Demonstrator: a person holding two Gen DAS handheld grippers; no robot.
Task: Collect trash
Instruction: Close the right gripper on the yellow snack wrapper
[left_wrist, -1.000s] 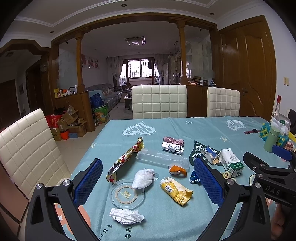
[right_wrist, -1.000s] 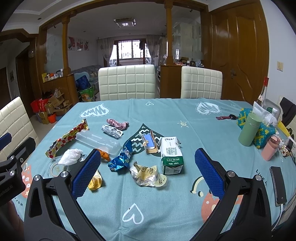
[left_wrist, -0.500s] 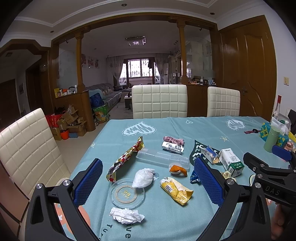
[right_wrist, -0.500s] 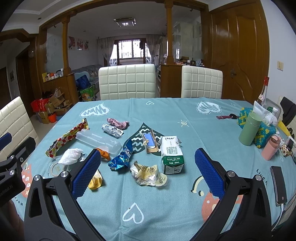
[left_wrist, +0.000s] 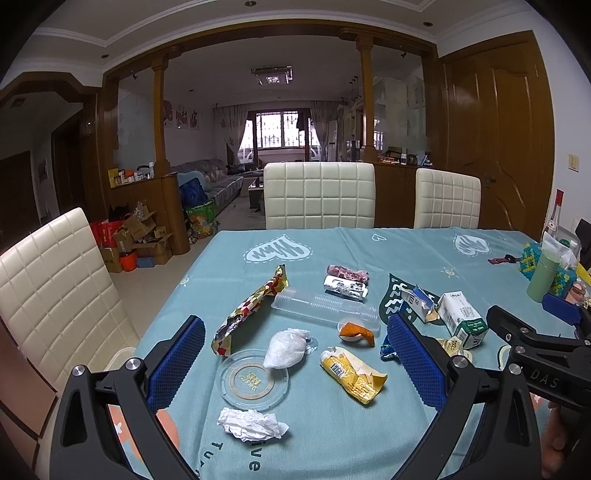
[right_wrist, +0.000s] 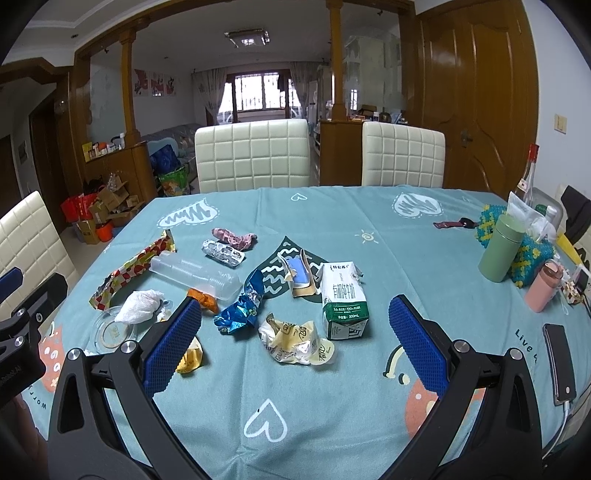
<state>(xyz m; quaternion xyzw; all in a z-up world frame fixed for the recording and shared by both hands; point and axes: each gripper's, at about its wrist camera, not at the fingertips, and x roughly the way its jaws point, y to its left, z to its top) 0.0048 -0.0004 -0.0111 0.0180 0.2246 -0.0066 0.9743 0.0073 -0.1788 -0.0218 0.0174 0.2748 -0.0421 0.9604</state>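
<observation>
The left gripper (left_wrist: 295, 354), jaws apart and empty, hung over a crumpled tissue (left_wrist: 251, 423), clear lid (left_wrist: 253, 380) and yellow wrapper (left_wrist: 351, 374) on the desk (left_wrist: 406, 251). Rightward, the right gripper (right_wrist: 295, 339), jaws likewise apart, faced a milk carton (right_wrist: 343, 299); a phone (right_wrist: 559, 363) lay beyond.

I read "DAS" on the right gripper (left_wrist: 546, 382), "200mL" on the milk carton (right_wrist: 344, 295), and "Live" on the tablecloth (right_wrist: 524, 341) right of that carton.
</observation>
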